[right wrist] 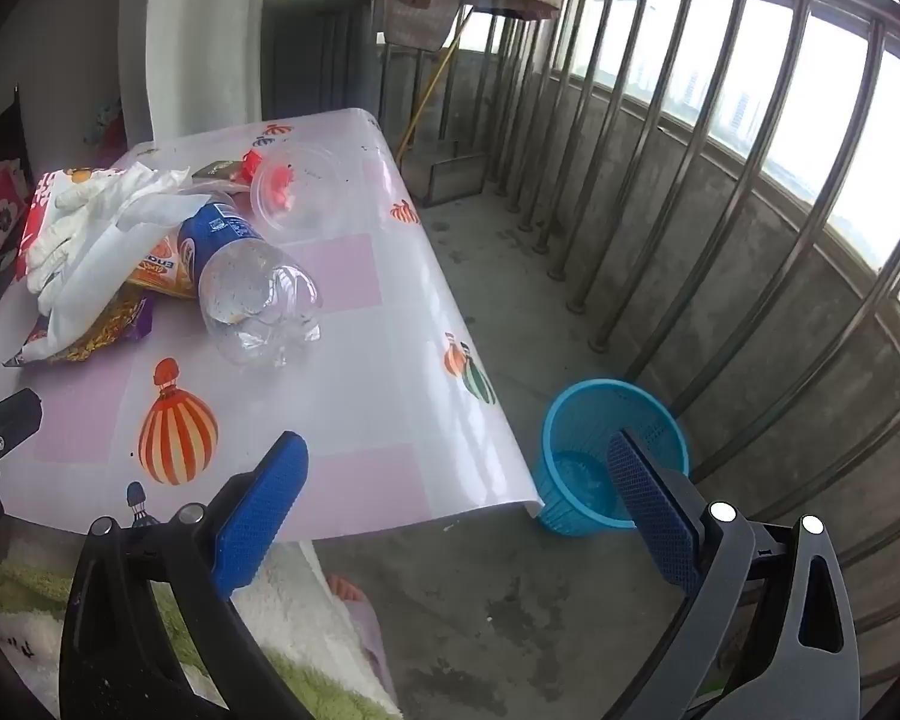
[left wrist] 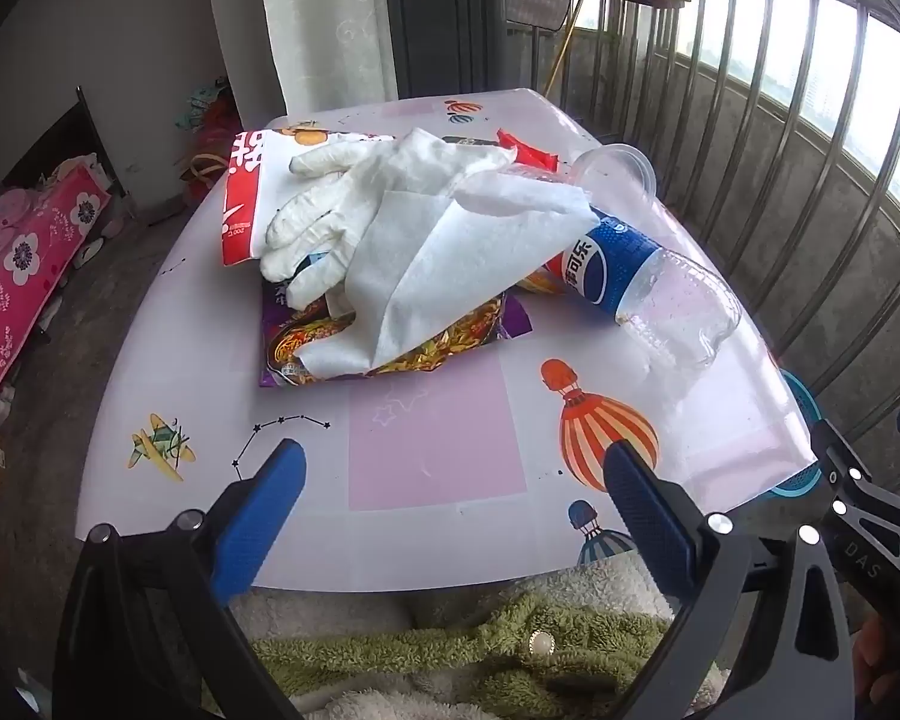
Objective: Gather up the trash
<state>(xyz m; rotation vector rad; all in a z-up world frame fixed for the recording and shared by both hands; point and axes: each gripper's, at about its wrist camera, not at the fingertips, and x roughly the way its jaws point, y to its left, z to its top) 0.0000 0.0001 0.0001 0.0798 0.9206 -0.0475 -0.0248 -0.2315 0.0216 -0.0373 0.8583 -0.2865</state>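
Note:
A heap of trash lies on the balloon-print table (left wrist: 438,432) (right wrist: 354,396): a white glove (left wrist: 318,210) (right wrist: 60,234), a white paper towel (left wrist: 444,252) (right wrist: 108,264), snack wrappers (left wrist: 390,348) (right wrist: 84,342), an empty Pepsi bottle (left wrist: 648,288) (right wrist: 240,276) on its side and a clear plastic cup (left wrist: 618,174) (right wrist: 300,192). My left gripper (left wrist: 450,480) hangs open over the table's near edge, nothing between its fingers. My right gripper (right wrist: 456,474) is open too, over the table's right corner. A blue mesh bin (right wrist: 606,456) (left wrist: 804,402) stands on the floor right of the table.
A metal railing (right wrist: 690,180) and concrete parapet run along the right. A pink floral bed cover (left wrist: 18,276) lies at left. Green and white fleece clothing (left wrist: 450,654) shows below the grippers. Bare concrete floor (right wrist: 510,312) lies between table and railing.

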